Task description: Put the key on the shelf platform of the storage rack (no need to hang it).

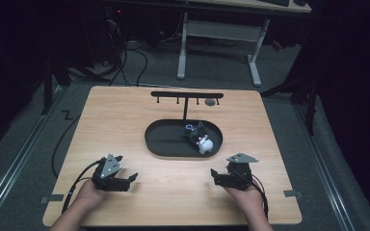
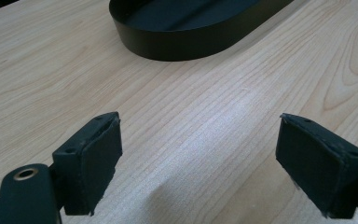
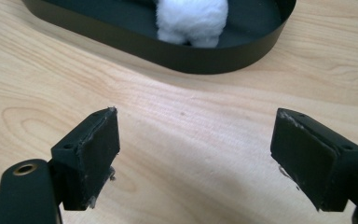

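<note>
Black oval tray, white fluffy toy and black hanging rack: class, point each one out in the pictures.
black oval tray (image 1: 156,144): high view, bare floor at its left end.
white fluffy toy (image 3: 193,18): right gripper view, middle of its fur.
black hanging rack (image 1: 187,95): high view, middle of its top bar.

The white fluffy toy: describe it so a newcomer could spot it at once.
Start at the wooden table and find the black oval tray near its middle, in front of a black T-shaped rack. At the tray's right end lies the white fluffy toy. It is the only bright white, plush thing there, lying against a darker item.
</note>
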Demonstrator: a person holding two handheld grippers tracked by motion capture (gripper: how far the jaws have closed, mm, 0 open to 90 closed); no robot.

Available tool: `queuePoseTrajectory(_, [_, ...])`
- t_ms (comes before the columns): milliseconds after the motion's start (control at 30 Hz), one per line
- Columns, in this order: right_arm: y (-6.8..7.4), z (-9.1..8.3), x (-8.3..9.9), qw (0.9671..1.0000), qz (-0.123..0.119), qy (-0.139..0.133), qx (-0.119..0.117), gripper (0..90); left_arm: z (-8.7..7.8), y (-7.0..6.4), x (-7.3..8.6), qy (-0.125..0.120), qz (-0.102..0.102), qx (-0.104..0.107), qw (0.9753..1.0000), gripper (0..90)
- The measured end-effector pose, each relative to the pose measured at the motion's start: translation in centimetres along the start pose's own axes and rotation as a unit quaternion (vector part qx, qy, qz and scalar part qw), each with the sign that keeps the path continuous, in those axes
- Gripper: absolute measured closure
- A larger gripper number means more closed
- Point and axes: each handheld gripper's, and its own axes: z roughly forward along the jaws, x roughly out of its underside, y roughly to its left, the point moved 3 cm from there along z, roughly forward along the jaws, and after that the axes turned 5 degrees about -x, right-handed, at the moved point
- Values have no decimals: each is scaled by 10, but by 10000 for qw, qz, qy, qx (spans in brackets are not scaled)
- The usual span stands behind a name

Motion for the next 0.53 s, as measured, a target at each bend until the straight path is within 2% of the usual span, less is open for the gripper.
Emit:
queuePoseTrajectory(133, [8, -3, 15, 9997, -15, -241, -41, 152, 0, 0, 0, 6, 5, 10, 10000, 153])
queuePoseTrajectory(233, [13, -7, 32, 9979, -118, -632, 125, 153, 0, 0, 0, 8, 2, 15, 10000, 153])
queuePoseTrajectory(300, [12, -10, 36, 9986, -266, -438, 101, 152, 1, 0, 0, 24, 31, 28, 10000, 153])
queuePoseTrajectory(333, [11, -11, 38, 9984, -288, -466, 144, 152, 1, -1, 0, 26, 27, 36, 10000, 153])
queuePoseTrajectory(433, [8, -12, 39, 9986, -101, -508, 100, 152, 2, 0, -1, 81, 28, 29, 10000, 153])
queuePoseTrajectory(533, [7, -10, 39, 9983, -170, -531, 141, 152, 2, 0, -1, 81, 42, 38, 10000, 153])
